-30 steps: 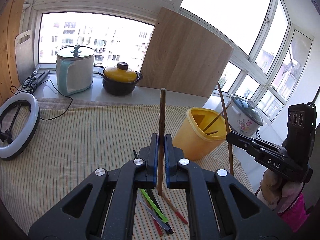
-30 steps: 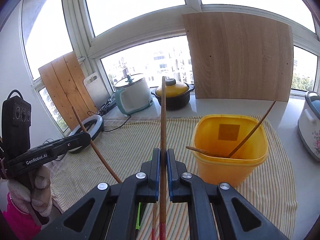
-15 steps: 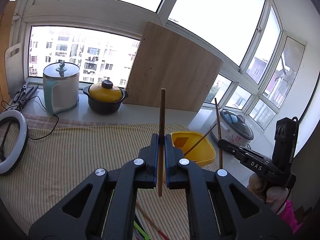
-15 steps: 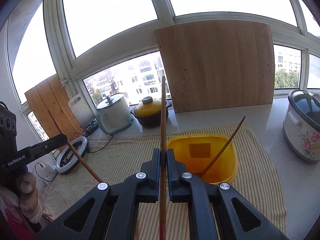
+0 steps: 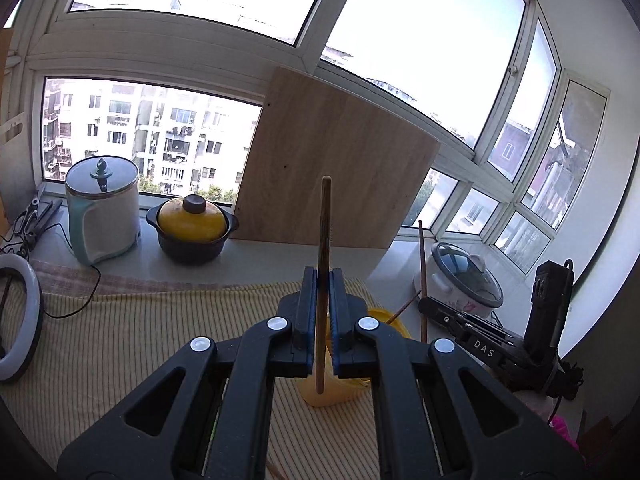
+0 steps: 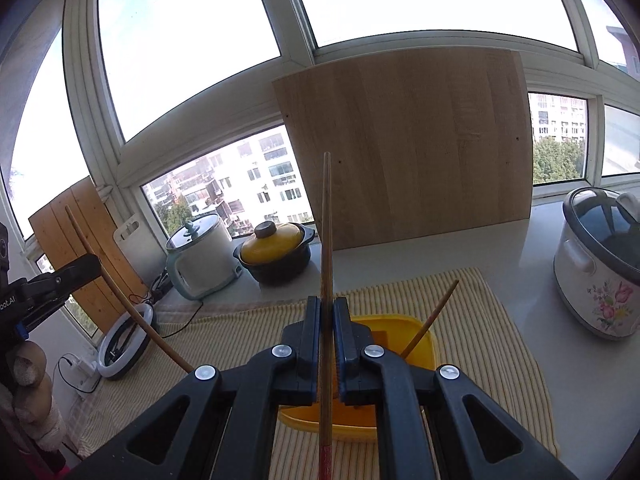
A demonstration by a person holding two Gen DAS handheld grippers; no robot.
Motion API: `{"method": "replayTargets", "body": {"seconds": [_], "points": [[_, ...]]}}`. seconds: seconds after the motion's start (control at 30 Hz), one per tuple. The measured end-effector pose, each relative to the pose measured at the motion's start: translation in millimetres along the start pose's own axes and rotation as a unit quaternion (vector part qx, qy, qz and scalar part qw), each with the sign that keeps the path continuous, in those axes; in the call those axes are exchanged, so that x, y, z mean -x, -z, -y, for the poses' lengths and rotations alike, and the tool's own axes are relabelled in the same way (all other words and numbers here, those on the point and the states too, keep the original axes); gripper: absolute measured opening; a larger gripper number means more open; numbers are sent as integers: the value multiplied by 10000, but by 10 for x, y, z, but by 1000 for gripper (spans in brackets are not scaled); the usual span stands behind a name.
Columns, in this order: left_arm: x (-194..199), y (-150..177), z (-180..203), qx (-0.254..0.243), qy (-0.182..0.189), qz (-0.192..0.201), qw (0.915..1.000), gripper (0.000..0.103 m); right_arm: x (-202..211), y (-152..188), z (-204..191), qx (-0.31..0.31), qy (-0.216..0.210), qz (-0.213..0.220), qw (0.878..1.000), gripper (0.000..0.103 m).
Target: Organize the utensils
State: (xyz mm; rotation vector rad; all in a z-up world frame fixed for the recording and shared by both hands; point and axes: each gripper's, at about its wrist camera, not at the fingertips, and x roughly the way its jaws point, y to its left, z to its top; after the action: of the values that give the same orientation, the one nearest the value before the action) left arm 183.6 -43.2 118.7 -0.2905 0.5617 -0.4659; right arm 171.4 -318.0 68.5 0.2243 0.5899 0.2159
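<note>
My left gripper is shut on a brown wooden chopstick held upright above the yellow container, which is mostly hidden behind the jaws. My right gripper is shut on another wooden chopstick with a red lower end, upright over the yellow container. One chopstick leans inside the container. The right gripper shows at the right of the left wrist view, and the left gripper at the left of the right wrist view.
A striped cloth covers the counter. A wooden board, a yellow-lidded black pot and a white kettle stand at the window. A flowered cooker stands right, a ring light left.
Both grippers have risen with their chopsticks and moved over the yellow container. The loose utensils on the cloth have dropped out of view.
</note>
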Motion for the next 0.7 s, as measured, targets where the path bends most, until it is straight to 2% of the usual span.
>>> {"method": "replayTargets", "body": {"seconds": [0.23, 0.47, 0.7], "points": [[-199, -61, 47, 205, 172, 45, 9996, 3, -78, -100, 129, -207, 45, 207, 9996, 4], [-446, -82, 124, 170, 99, -34, 9998, 3, -177, -181, 244, -382, 104, 305, 9987, 4], [-649, -29, 169, 93, 26, -172, 9998, 3, -285, -196, 298, -308, 325, 452, 9980, 4]]}}
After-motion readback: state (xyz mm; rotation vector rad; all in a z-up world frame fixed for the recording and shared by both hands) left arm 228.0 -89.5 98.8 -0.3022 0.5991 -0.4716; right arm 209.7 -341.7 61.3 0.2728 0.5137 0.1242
